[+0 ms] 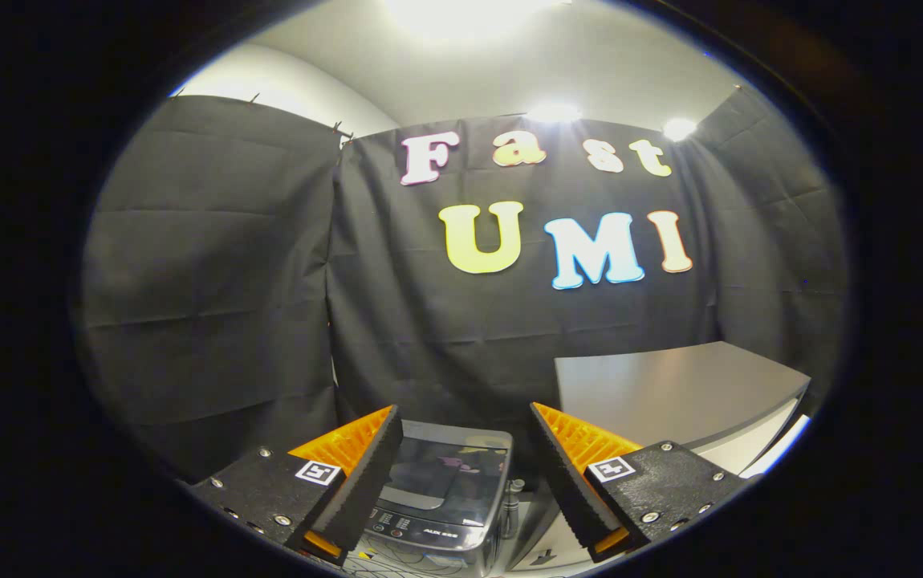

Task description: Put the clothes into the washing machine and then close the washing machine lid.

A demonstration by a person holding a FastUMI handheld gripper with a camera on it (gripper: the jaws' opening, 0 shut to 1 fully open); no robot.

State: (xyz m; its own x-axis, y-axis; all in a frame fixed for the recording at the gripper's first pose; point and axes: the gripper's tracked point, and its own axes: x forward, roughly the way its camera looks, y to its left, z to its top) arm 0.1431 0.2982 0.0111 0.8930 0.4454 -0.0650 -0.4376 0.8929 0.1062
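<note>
Gripper (465, 461) fingers spread wide, nothing between them — just air. Washer (445, 498) sits low down ahead, seen through the gap between the fingers, nearer the left one; lid (439, 478) is down, dark and glossy, control panel along its near edge. Can't make out any clothes. A small metal fitting (514, 502) stands just beside the washer's right side. Grey table (670, 393) is to the right, beyond the right finger. Black cloth wall (213, 281) close behind washer and table.
</note>
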